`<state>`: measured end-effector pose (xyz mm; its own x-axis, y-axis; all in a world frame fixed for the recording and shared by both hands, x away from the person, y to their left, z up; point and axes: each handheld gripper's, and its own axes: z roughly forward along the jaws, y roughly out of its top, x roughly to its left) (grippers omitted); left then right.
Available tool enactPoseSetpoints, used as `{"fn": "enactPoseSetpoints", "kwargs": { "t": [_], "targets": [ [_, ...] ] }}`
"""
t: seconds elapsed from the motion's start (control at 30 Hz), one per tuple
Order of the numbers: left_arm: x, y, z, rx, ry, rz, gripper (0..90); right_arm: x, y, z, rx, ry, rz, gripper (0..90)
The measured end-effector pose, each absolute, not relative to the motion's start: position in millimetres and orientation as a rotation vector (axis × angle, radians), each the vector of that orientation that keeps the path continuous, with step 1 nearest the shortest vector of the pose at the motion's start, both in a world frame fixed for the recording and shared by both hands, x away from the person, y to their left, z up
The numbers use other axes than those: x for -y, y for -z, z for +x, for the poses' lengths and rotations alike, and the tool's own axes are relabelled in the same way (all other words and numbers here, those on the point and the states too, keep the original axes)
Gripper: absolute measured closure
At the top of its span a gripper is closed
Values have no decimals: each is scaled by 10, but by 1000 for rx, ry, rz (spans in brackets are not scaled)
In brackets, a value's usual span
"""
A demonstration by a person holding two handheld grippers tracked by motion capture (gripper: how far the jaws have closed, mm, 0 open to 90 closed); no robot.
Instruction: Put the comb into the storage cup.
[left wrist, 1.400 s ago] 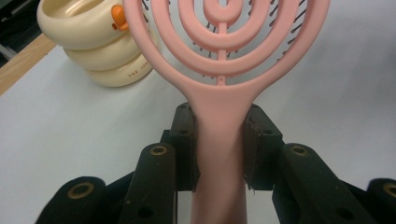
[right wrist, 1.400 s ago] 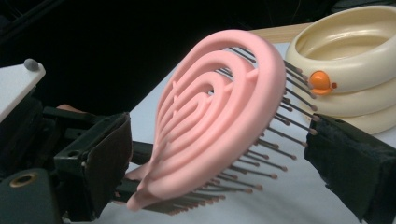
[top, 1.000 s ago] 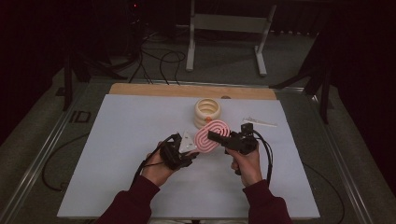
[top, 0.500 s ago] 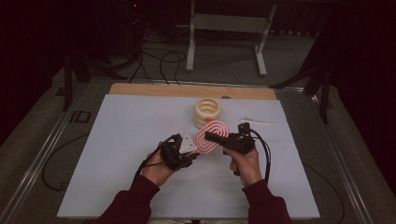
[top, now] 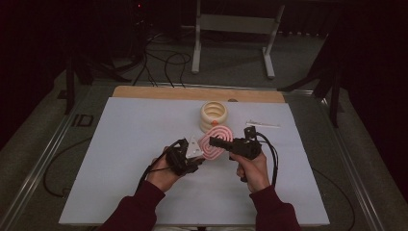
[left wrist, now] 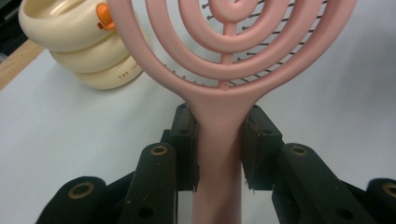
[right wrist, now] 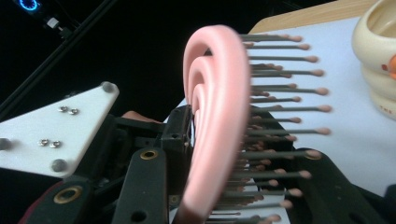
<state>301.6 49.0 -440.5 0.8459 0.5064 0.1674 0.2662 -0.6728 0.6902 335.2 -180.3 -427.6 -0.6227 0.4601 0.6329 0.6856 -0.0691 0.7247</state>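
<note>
left gripper (left wrist: 218, 154) fingers clench the pink brush (left wrist: 224, 70) handle; right gripper (right wrist: 219, 158) fingers just closed across its head.

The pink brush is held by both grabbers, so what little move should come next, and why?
Probably the left gripper should open. It clamps the pink brush by its handle, while the right gripper has just closed across the round head, bristles against one jaw. Two grips suggest a handover, so one can let go.

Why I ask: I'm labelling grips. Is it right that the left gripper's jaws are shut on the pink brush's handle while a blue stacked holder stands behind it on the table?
Not quite: the holder is cream with an orange spot, not blue, as the left gripper view shows. The rest holds: the left gripper has its jaws shut on the pink brush's handle, and the holder stands behind it on the table.
</note>
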Motion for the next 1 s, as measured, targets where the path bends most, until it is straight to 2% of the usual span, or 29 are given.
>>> {"fn": "enactPoseSetpoints", "kwargs": {
  "t": [0.37,0.47,0.5,0.53,0.57,0.6,0.63,0.67,0.7,0.77,0.8,0.83,0.9,0.97,1.0],
  "targets": [
    [-498,4407,3025,-569,-450,2327,693,1775,4244,3329,2045,1786,-1239,638],
    [-501,4403,3030,-575,-451,2326,669,1777,4241,3323,2039,1792,-1239,639],
    [-499,4407,3031,-582,-456,2323,603,1776,4236,3320,2031,1803,-1236,639],
    [-497,4412,3034,-590,-453,2318,603,1776,4236,3320,2031,1803,-1236,639],
    [-498,4414,3036,-597,-453,2314,523,1775,4229,3320,2036,1808,-1233,639],
    [-500,4414,3037,-603,-454,2311,523,1775,4229,3320,2036,1808,-1233,639],
    [-502,4415,3038,-612,-453,2306,449,1777,4229,3321,2039,1809,-1230,639],
    [-505,4415,3042,-618,-452,2304,449,1777,4229,3321,2039,1809,-1230,639],
    [-506,4415,3046,-625,-444,2302,393,1780,4230,3321,2041,1808,-1232,639],
    [-511,4411,3047,-631,-451,2291,373,1780,4231,3322,2039,1809,-1231,639],
    [-515,4406,3047,-634,-453,2288,313,1780,4228,3319,2041,1806,-1232,639],
    [-517,4403,3047,-638,-454,2278,313,1780,4228,3319,2041,1806,-1232,639],
    [-525,4391,3047,-654,-460,2263,227,1776,4228,3320,2042,1809,-1232,639],
    [-527,4390,3047,-656,-464,2263,206,1774,4228,3319,2045,1807,-1233,639],
    [-526,4390,3045,-660,-475,2263,159,1772,4229,3319,2045,1806,-1234,639]
  ]
}}
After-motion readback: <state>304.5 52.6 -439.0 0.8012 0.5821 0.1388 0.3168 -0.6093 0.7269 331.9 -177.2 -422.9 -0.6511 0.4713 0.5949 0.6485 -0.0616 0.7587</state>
